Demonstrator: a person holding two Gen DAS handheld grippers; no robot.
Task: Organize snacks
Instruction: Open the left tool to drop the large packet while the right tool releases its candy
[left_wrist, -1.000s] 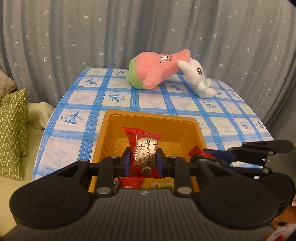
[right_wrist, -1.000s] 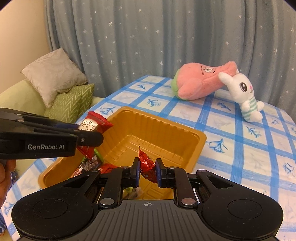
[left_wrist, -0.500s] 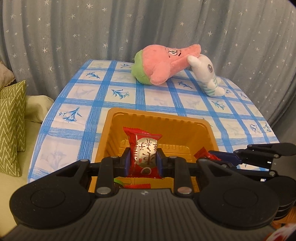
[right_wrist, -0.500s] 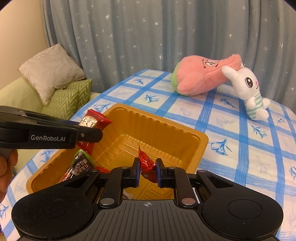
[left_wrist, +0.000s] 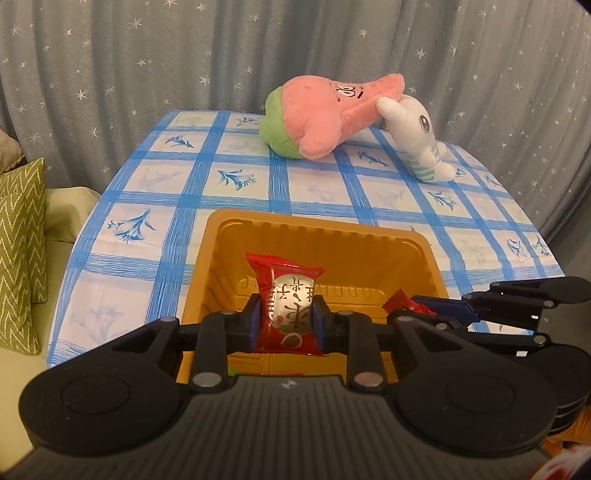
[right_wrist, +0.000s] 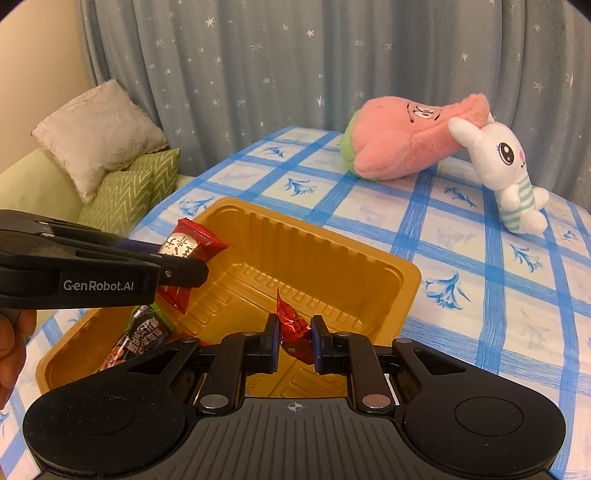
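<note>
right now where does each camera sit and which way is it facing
Left wrist: on the left gripper, looking forward and down over its jaws, shut on a red snack packet, into the orange tray; the right gripper enters from the right.
Right wrist: on the right gripper, looking down over jaws shut on a small red candy; the left gripper and a hand show at left.
Shared: tray, both grippers, pink plush, white bunny plush, checked tablecloth.

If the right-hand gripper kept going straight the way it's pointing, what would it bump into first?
Most likely the ribbed floor of the orange tray: the right gripper, shut on a small red candy, is angled down into it. Depth is hard to judge, so it may meet the far wall instead.
</note>
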